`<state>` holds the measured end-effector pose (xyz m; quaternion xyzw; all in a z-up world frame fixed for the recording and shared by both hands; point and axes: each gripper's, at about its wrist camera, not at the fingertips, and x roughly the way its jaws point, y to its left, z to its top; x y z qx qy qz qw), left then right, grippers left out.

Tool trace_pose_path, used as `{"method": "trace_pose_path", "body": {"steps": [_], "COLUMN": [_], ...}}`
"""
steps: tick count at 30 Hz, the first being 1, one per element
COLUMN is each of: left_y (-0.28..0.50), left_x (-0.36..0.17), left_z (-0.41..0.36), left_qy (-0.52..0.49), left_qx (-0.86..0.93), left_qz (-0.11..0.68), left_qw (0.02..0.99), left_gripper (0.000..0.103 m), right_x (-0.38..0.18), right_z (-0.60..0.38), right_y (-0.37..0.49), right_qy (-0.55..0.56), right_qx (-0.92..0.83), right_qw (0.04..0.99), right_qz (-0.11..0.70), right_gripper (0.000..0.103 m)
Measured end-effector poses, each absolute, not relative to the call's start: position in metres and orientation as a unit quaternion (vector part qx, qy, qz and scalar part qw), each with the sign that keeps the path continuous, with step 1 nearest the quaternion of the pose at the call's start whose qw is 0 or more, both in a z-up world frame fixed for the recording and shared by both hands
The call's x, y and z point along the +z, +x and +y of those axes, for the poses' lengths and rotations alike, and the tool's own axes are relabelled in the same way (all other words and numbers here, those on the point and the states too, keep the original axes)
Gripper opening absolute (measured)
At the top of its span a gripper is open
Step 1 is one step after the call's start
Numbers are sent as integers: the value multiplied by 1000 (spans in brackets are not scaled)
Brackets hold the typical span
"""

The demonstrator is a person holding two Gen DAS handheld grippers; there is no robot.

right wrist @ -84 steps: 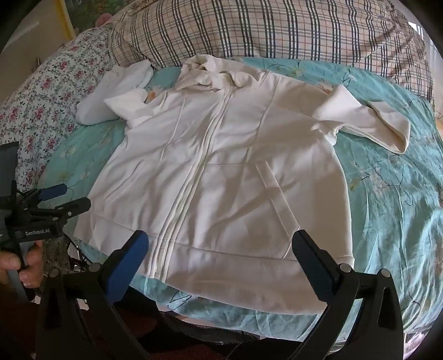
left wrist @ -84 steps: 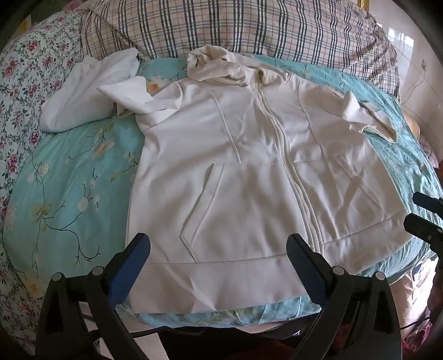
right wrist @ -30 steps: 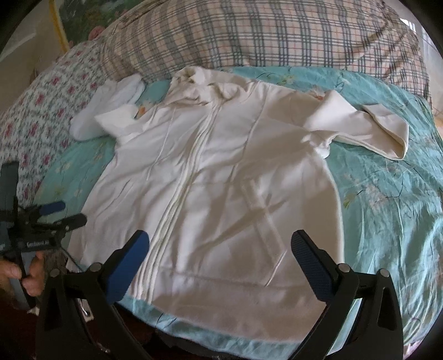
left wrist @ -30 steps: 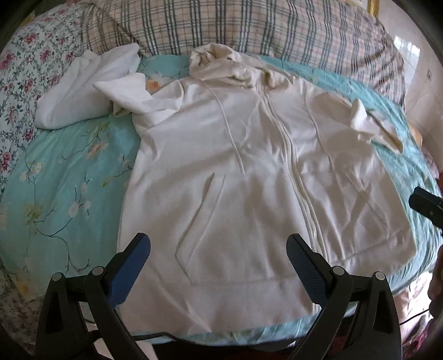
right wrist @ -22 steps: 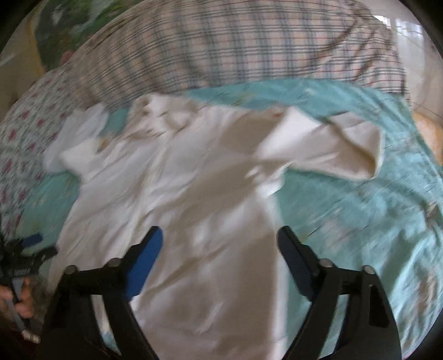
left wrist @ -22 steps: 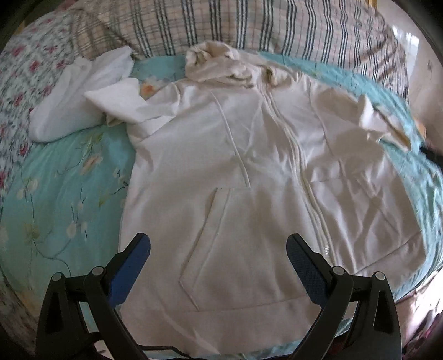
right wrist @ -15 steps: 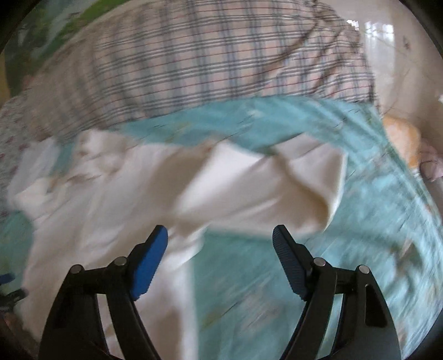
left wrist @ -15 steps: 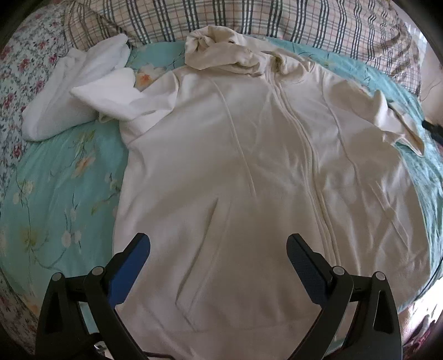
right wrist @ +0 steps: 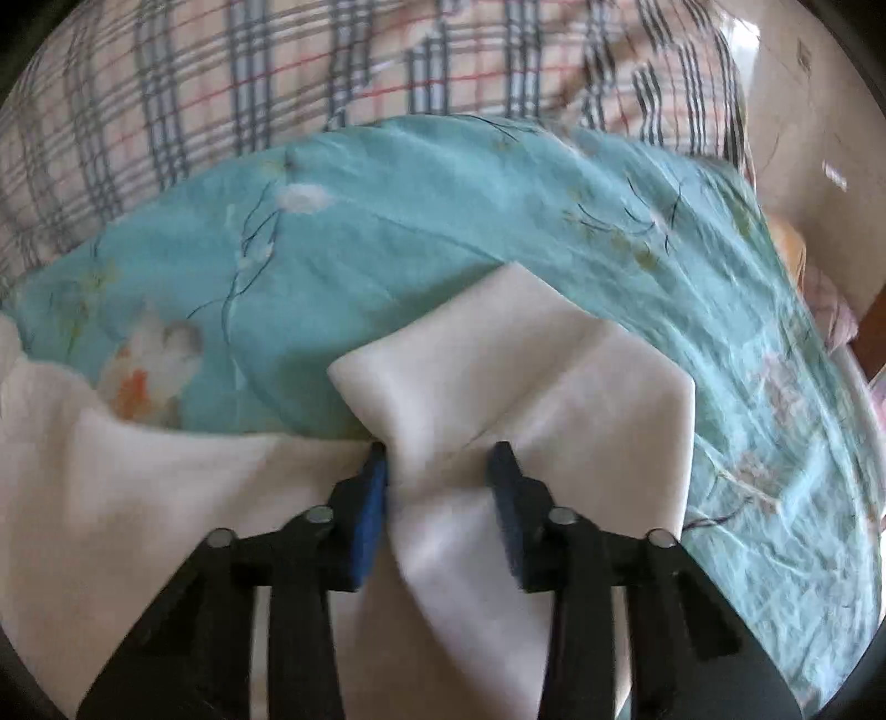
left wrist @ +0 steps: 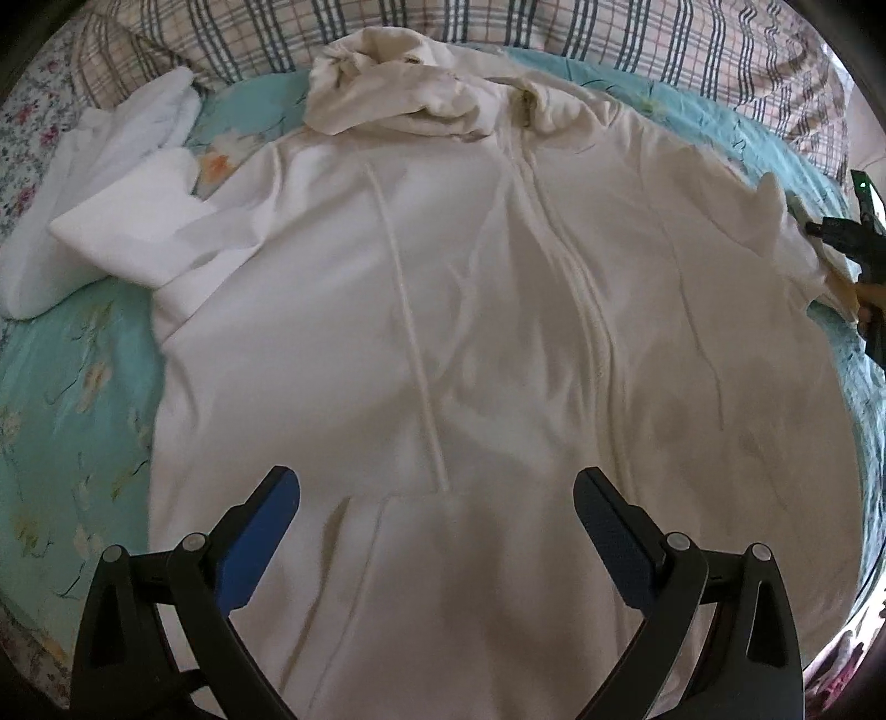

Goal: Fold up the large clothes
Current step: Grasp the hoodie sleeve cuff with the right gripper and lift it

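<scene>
1. A cream zip-front hoodie [left wrist: 470, 310] lies spread face up on a bed, over a turquoise floral sheet [left wrist: 72, 376].
2. Its hood [left wrist: 398, 94] is bunched at the far end, just beside a plaid pillow [left wrist: 664, 44].
3. One sleeve [left wrist: 138, 232] is folded beside the hoodie's body, touching a separate white cloth [left wrist: 99, 183] that lies next to it.
4. The left claw [left wrist: 437, 531] hangs over the lower front of the hoodie, above the pocket, its blue-padded jaws spread wide with nothing between them.
5. The right claw [right wrist: 437, 482] is at the hoodie's other sleeve [right wrist: 515, 376]; its jaws have just been closing, and the blue pads now pinch the cloth near the cuff.
6. The cuff end fans out beyond the fingertips, over the sheet [right wrist: 443, 221].
7. In the left wrist view, the right claw [left wrist: 814, 230] shows at the hoodie's far edge, with part of a hand [left wrist: 869, 299] behind it.
8. The right wrist view is blurred.
</scene>
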<state>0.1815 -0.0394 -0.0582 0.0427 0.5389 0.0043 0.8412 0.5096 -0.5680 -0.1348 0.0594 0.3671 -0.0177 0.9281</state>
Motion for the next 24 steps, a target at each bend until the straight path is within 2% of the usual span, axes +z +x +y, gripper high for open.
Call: {"method": "trace_pose_path", "body": {"steps": [6, 12, 17, 24], "left_y": [181, 176, 168, 168], "left_x": [-63, -59, -54, -58], "left_z": [-38, -13, 19, 57], "left_qy": [40, 3, -47, -108], "left_qx": [-3, -8, -24, -47], "left_qz": [532, 522, 510, 507], "left_qw": [846, 853, 858, 854], "left_gripper": [100, 100, 100, 100], "right_x": [-101, -79, -92, -141], "right_z": [-543, -432, -307, -178], "right_y": [459, 413, 405, 406], "right_qy": [134, 201, 206, 208], "right_qx": [72, 254, 367, 456], "right_qw": [937, 902, 852, 774], "right_qz": [314, 287, 311, 387], "right_gripper": [9, 9, 9, 9]}}
